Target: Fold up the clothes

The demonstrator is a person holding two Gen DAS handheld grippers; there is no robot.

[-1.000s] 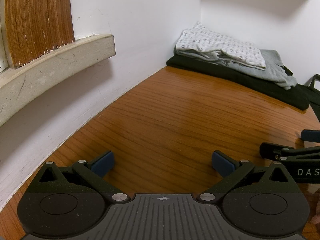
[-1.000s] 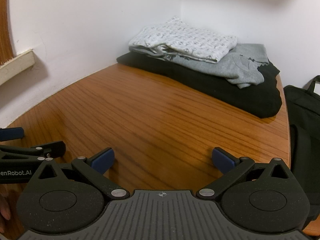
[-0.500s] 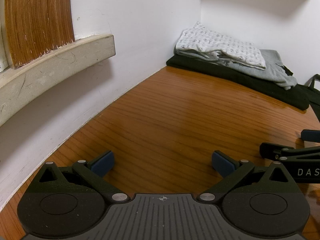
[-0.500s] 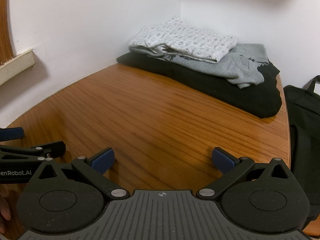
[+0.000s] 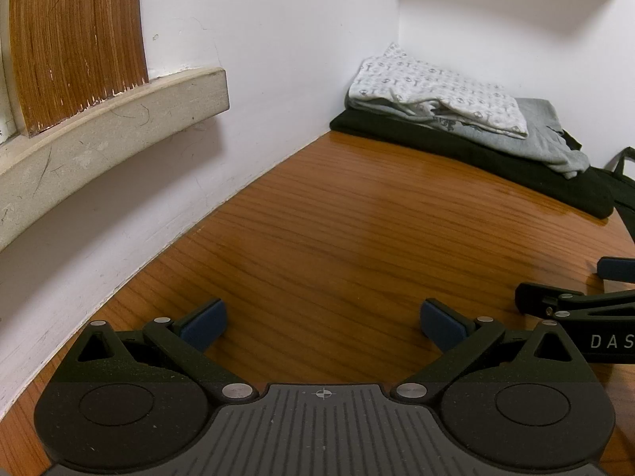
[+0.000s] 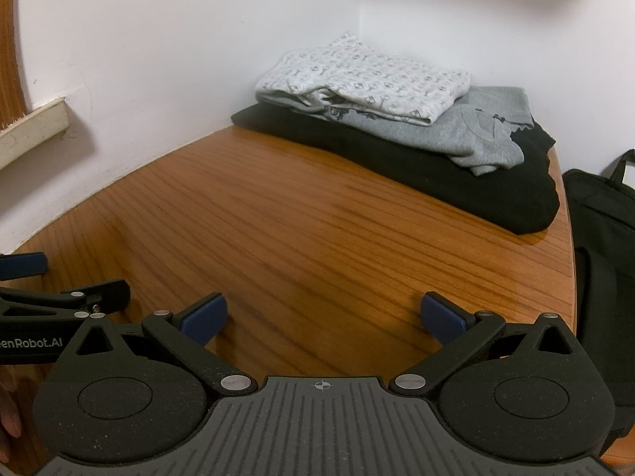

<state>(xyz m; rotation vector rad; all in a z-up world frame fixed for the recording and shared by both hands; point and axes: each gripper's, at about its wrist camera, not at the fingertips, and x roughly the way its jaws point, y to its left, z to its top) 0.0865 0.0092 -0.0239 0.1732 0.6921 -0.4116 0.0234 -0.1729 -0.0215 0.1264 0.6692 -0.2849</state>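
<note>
A stack of folded clothes lies in the far corner of the wooden table (image 6: pixel 317 230): a white patterned garment (image 6: pixel 369 79) on top, a grey one (image 6: pixel 472 131) under it, a black one (image 6: pixel 456 182) at the bottom. The same stack shows in the left wrist view, with the white garment (image 5: pixel 440 91) above the black one (image 5: pixel 496 162). My left gripper (image 5: pixel 323 323) hovers open low over bare wood, far from the clothes. My right gripper (image 6: pixel 323 319) is open too, holding nothing. Each gripper appears at the edge of the other's view.
White walls close the table at the left and back. A stone ledge (image 5: pixel 111 119) with a wooden panel (image 5: pixel 75 39) juts out on the left. A black bag (image 6: pixel 603 238) stands past the table's right edge (image 6: pixel 571 261).
</note>
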